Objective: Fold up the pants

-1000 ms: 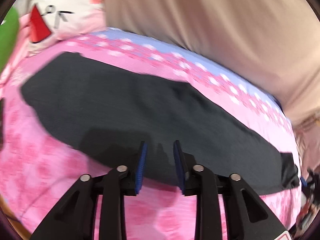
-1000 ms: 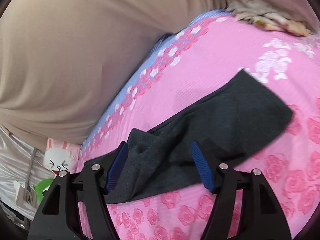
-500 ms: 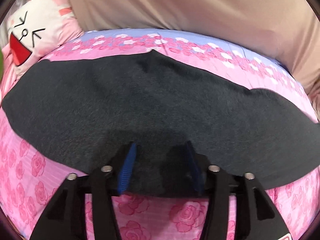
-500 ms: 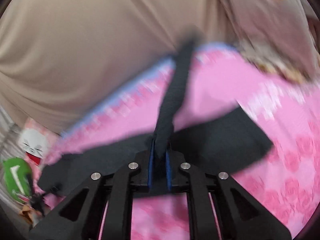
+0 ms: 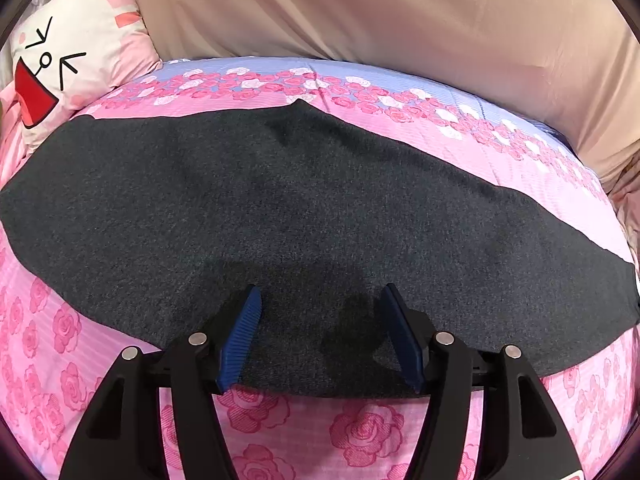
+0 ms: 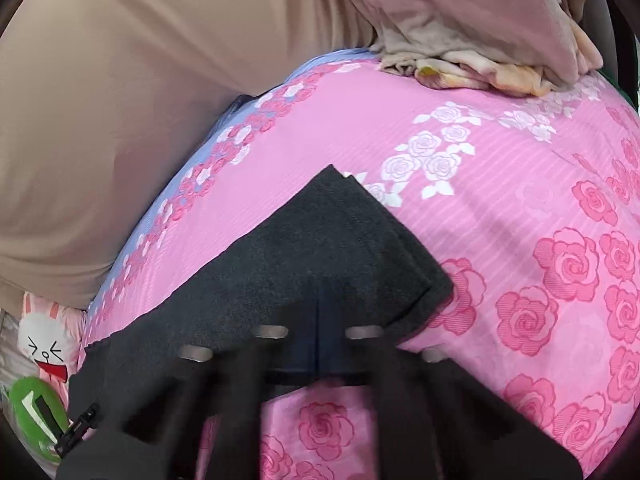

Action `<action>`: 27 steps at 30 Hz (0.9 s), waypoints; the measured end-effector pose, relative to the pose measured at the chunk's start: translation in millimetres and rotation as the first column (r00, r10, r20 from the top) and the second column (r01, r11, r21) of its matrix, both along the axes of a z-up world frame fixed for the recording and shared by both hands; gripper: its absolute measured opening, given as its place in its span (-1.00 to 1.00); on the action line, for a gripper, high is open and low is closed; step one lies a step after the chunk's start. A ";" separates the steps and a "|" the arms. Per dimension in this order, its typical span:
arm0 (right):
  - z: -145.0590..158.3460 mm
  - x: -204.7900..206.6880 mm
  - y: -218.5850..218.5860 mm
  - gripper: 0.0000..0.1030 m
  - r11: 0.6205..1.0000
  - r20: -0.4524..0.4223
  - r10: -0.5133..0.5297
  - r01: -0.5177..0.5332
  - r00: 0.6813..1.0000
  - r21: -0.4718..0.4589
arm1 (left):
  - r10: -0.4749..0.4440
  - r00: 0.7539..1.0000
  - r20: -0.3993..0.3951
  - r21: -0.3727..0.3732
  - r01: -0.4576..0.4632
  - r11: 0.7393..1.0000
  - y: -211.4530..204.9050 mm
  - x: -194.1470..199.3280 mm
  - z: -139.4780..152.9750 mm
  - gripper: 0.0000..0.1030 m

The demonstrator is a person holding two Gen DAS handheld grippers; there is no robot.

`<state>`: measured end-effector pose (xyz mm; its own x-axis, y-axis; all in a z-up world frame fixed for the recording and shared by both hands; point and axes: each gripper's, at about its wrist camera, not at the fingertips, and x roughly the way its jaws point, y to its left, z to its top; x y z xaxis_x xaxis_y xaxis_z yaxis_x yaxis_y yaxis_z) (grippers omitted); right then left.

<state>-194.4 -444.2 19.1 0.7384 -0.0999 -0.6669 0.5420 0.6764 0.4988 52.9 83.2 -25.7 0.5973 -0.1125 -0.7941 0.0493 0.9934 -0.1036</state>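
The pants (image 5: 304,208) are lying flat across the pink rose-print bedspread (image 5: 280,408), near edge directly under both claws. Half a second ago the right view showed a leg strip lifted upward; now that cloth is lying folded ahead of the right gripper (image 6: 318,344), whose jaws have been closing — blurred, shut together, seemingly pinching the near hem. The left gripper (image 5: 320,332) has been opening — its jaws are standing apart over the fabric, gripping nothing. Judged: one fold is laid; the next is beginning.
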 end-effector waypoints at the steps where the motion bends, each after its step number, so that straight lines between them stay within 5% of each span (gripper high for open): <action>1: 5.5 -6.6 2.7 -1.00 0.999 0.005 -0.024 0.024 1.000 -0.033 | -0.001 1.000 0.000 0.001 0.001 1.000 -0.5 0.2 0.3 0.21; 4: 2.9 -27.5 -4.7 -0.96 0.989 -0.057 -0.114 0.107 0.992 -0.103 | -0.008 1.000 0.000 0.013 0.008 1.000 -3.1 0.1 0.4 0.27; 8: 9.2 -38.5 9.7 -0.93 0.994 -0.035 -0.073 0.070 0.997 -0.085 | -0.002 1.000 0.004 0.050 0.002 0.999 -8.0 -2.1 0.9 0.31; 12: 32.0 3.4 77.6 -0.94 0.967 -0.043 0.160 -0.166 0.986 -0.192 | 0.021 1.000 0.004 0.074 -0.022 0.997 -10.2 -1.6 1.9 0.31; 16: 37.5 88.6 172.0 -0.94 0.847 -0.103 0.464 -0.475 0.880 -0.238 | 0.030 1.000 -0.007 0.074 -0.029 0.997 -10.4 0.5 1.1 0.35; 19: 17.0 143.5 211.0 -0.95 0.767 -0.187 0.561 -0.592 0.806 -0.247 | 0.027 1.000 -0.004 0.060 -0.027 0.998 -8.0 1.4 1.3 0.35; 21: -4.9 173.5 209.9 -0.97 0.771 -0.291 0.497 -0.570 0.817 -0.284 | 0.025 1.000 0.002 0.028 -0.025 0.999 -3.2 -0.9 1.8 0.35; 24: 1.5 183.1 189.5 -1.00 0.844 -0.246 0.419 -0.475 0.874 -0.250 | 0.029 0.999 0.014 -0.018 -0.029 0.999 4.2 -4.0 3.7 0.35; 27: 14.9 172.5 200.4 -0.89 0.822 -0.203 0.456 -0.498 0.866 -0.277 | 0.037 0.999 0.023 -0.038 -0.036 0.999 6.9 -5.2 5.3 0.35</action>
